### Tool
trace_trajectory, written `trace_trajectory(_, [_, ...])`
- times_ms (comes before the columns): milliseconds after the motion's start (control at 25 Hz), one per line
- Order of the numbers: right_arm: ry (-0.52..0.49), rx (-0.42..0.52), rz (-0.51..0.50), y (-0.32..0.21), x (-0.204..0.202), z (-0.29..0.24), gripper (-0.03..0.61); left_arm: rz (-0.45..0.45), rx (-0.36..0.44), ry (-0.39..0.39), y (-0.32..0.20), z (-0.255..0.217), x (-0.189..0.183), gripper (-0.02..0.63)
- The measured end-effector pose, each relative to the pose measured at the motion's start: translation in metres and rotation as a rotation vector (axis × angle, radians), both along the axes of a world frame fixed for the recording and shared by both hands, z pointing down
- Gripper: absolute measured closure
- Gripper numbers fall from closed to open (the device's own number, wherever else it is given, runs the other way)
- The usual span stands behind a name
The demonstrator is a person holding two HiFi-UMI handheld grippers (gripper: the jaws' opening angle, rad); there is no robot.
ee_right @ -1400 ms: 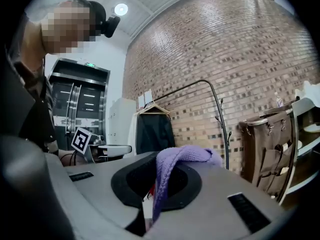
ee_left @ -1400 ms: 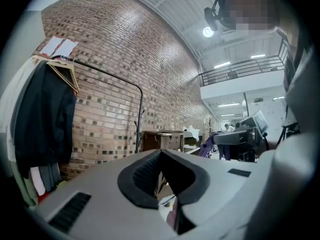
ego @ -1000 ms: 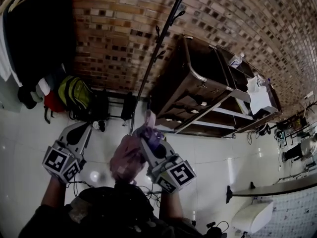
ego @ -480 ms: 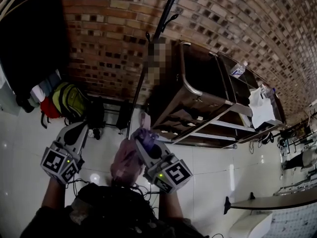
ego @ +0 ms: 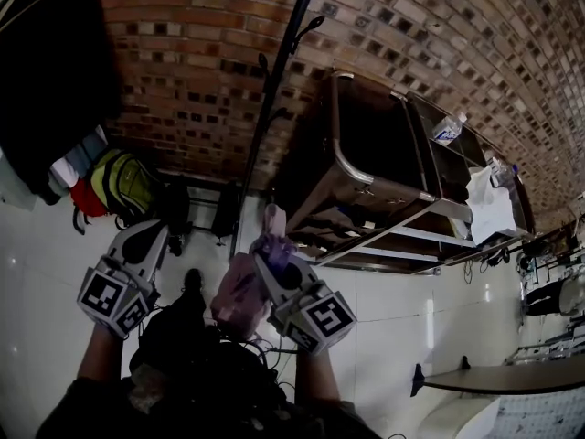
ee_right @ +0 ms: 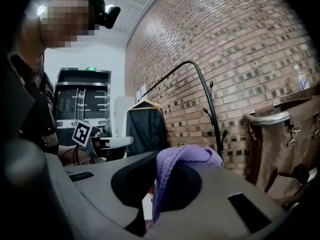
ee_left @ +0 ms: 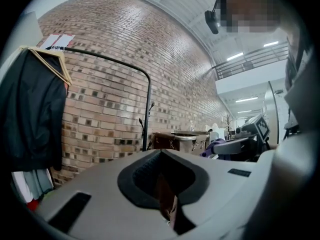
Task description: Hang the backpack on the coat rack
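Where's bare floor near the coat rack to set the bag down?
Bare tile floor at far left below the bags, and a wider strip in front of the brown cart. Crowded beside the coat rack's foot: green bag, red bag, black gear against the wall.

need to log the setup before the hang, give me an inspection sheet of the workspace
surface: white tiled floor
job's things: pink backpack hanging from its purple strap; coat rack upright, hooks bare
clutter: yellow-green bag, metal cart, water bottle
grippers: right hand-held gripper shut on the strap; left hand-held gripper shut, nothing seen held
cables: thin leads on floor
surroundings: brick wall, dark jacket on hanger
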State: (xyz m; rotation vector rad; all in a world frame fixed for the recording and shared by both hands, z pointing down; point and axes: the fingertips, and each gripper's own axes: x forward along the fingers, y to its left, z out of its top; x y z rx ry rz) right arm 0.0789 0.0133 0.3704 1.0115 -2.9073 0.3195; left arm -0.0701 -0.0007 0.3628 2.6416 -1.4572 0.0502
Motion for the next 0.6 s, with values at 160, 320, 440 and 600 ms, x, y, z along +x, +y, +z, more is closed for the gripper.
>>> trace_trajectory(160, [-0.009,-0.008,0.035,-0.028,0.006,0.008,0.580,0.023,0.009,0.004,-0.030,0.007,0.007,0.574])
trace_trajectory(320, [-0.044,-0.016,0.099,-0.070,0.017,0.017,0.580,0.061,0.014,0.016,-0.072,0.013,0.010,0.574])
trace_trajectory(440, [-0.027,-0.030,0.113,-0.104,0.017,0.022,0.580,0.077,0.009,0.030,-0.113,0.016,0.008,0.574])
trace_trajectory(600, [-0.010,-0.021,0.122,-0.155,0.010,0.018,0.580,0.108,0.004,0.035,-0.169,0.017,0.011,0.574])
